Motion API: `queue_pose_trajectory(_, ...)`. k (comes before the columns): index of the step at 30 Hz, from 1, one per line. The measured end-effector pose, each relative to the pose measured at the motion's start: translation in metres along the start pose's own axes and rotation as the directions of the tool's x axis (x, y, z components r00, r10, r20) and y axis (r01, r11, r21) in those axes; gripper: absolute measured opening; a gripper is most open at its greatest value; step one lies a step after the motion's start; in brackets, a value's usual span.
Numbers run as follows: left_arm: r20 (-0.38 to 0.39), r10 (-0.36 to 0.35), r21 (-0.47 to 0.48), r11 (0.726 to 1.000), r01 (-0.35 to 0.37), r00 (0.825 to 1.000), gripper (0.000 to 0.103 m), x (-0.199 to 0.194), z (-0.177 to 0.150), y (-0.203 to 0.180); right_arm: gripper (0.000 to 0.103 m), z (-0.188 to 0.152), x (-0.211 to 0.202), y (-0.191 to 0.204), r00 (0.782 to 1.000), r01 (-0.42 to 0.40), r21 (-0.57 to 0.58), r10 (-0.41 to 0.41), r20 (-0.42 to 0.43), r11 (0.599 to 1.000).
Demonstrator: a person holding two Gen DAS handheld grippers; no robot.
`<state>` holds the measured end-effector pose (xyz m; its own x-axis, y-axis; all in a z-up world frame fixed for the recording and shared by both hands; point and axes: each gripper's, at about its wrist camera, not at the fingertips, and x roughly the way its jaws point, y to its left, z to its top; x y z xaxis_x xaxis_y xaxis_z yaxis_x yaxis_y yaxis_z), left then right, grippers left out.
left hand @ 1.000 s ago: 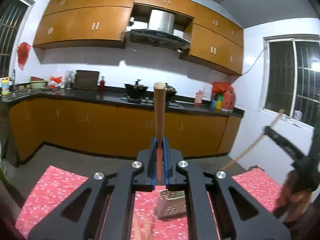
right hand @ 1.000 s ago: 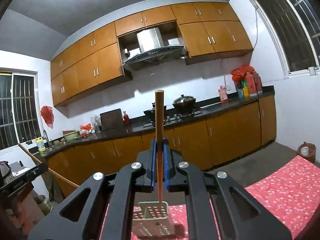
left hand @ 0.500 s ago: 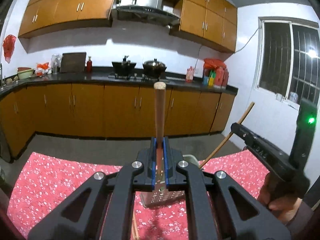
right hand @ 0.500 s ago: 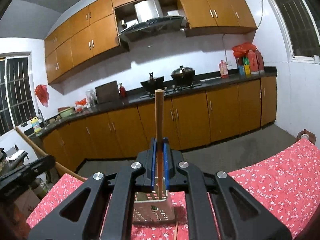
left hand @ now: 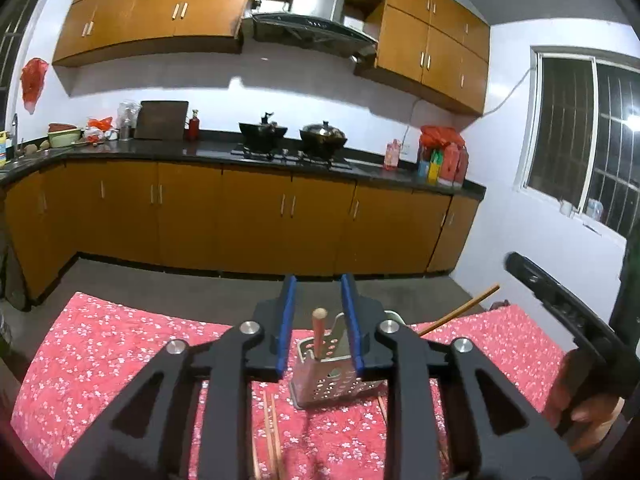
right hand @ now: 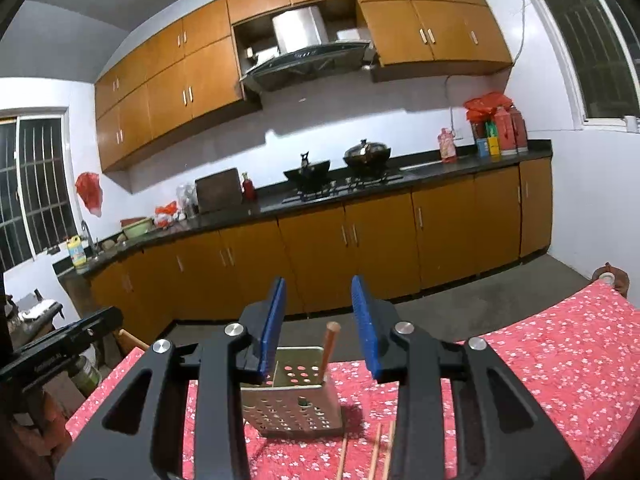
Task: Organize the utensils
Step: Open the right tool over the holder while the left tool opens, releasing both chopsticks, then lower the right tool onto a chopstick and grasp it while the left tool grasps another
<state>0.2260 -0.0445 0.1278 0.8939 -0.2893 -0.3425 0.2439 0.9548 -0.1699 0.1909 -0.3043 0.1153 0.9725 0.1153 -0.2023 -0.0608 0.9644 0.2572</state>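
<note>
Worktop [left hand: 120,344] draped in a red cloth with small white flowers, set in a kitchen with orange-brown cabinets above and below a long black counter [left hand: 208,148]. On that counter: two dark woks [left hand: 262,134] on a hob, a dark cutting board [left hand: 161,119] propped against the white wall, red bottles [left hand: 444,156] towards the barred window [left hand: 588,136]. Steel extractor hood [left hand: 316,0] overhead; grey floor between cabinets and worktop.

Near the worktop's far edge, a perforated metal utensil holder [left hand: 330,380], upright in the left view, [right hand: 294,396] tilted a little in the right view. Inside it, a chopstick [left hand: 318,330] with a reddish shaft and pale tip, standing nearly upright [right hand: 330,340]. More chopsticks [left hand: 270,428] flat on the cloth, just in front of the holder [right hand: 380,452].

Left tongs [left hand: 319,320] spread apart, blue pads either side of the holder, gripping nothing. Right tongs [right hand: 318,328] likewise parted and empty, framing the same holder. A thin pale stick [left hand: 460,316] slanting up beyond the holder's right side in the left view.
</note>
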Motion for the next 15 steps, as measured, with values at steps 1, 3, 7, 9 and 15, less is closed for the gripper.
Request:
queue_pose_trajectory(1, 0.010, 0.005, -0.003, 1.000, -0.005, 1.000, 0.028, -0.007, -0.001, 0.003, 0.035, -0.001, -0.006, -0.005, 1.000, 0.010, 0.001, -0.010, 0.004, 1.000)
queue_pose_trajectory(3, 0.016, 0.025, -0.008, 1.000, -0.024, 1.000, 0.029, -0.018, -0.005, 0.011, 0.036, -0.006, -0.016, -0.014, 0.999, 0.046, -0.001, -0.046, -0.005, 0.999)
queue_pose_trajectory(7, -0.017, 0.083, -0.013, 0.996, -0.084, 0.996, 0.034, -0.029, -0.027, 0.030, 0.037, -0.033, -0.017, -0.041, 0.985, 0.130, 0.006, -0.128, -0.118, 0.992)
queue_pose_trajectory(9, -0.070, 0.125, -0.001, 0.992, -0.125, 0.990, 0.035, -0.026, -0.047, 0.041, 0.037, -0.057, -0.008, -0.054, 0.964, 0.161, 0.003, -0.157, -0.216, 0.987)
queue_pose_trajectory(15, -0.271, 0.181, 0.035, 0.983, -0.178, 0.946, 0.035, -0.005, -0.114, 0.065, 0.023, -0.149, 0.020, -0.065, 0.849, 0.114, 0.001, -0.097, -0.520, 0.993)
